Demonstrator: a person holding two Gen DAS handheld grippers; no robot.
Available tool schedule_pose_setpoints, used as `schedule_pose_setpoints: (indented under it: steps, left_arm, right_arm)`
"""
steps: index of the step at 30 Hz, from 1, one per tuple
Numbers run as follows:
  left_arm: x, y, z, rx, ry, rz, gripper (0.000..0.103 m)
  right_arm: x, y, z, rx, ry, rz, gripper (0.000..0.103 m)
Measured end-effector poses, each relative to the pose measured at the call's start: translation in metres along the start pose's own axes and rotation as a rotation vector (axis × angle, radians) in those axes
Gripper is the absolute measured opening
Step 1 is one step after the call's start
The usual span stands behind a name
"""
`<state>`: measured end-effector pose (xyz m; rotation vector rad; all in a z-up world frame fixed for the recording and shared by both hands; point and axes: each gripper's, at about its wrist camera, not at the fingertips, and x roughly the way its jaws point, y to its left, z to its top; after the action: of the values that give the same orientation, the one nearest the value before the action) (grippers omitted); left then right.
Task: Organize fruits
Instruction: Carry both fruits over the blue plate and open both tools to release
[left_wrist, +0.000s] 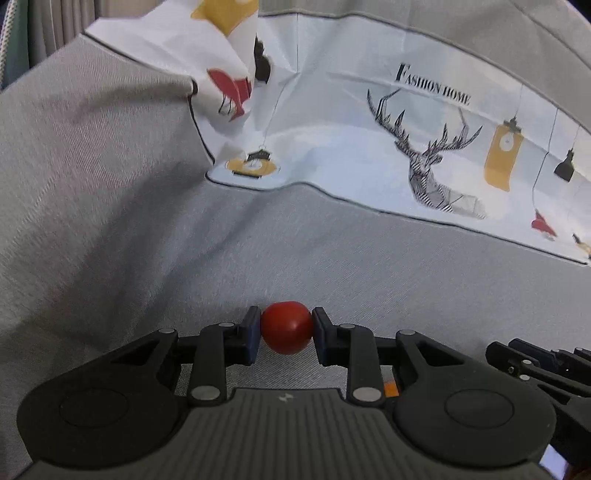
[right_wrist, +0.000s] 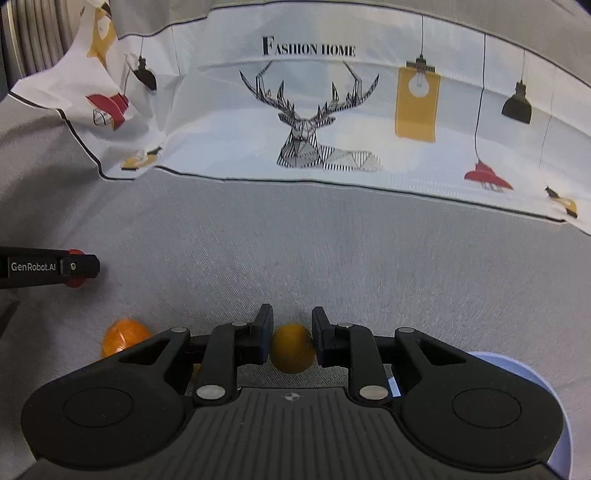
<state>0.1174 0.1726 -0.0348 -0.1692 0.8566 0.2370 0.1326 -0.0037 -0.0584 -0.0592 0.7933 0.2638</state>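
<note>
Mid-task, by the look of it: left gripper is clamping a red cherry tomato over the grey cloth. Right gripper is pinching a yellow cherry tomato. An orange fruit is lying loose; blue bowl is waiting nearby.

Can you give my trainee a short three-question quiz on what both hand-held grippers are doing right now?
1. True or false: the left hand-held gripper is shut on a red fruit.
2. Multiple choice: the fruit between the fingers of the right hand-held gripper is A) green, B) yellow, C) purple.
3. Fill in: in the right wrist view, a loose orange fruit lies on the grey cloth to the ____ of the right hand-held gripper.

Key: 1 true; 2 B; 3 left.
</note>
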Motion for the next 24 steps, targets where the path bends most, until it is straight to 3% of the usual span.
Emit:
schedule_pose_setpoints:
  steps: [7,13,24]
  left_arm:
    - [-0.039,-0.006,0.014,-0.017,-0.051,-0.029,0.032]
    - [-0.075,-0.014,0.009,-0.018,-0.083,-0.075,0.032]
    - [-0.140,-0.034,-0.033,0.079,-0.134,-0.187,0.032]
  right_arm:
    - [-0.037,0.002,0.014,0.007,-0.073,-0.011,0.024]
    - [-0.091,-0.018,0.015,0.029,-0.167,-0.008,0.024]
    - [-0.191,-0.086,-0.037,0.155,-0.269,-0.074,0.024]
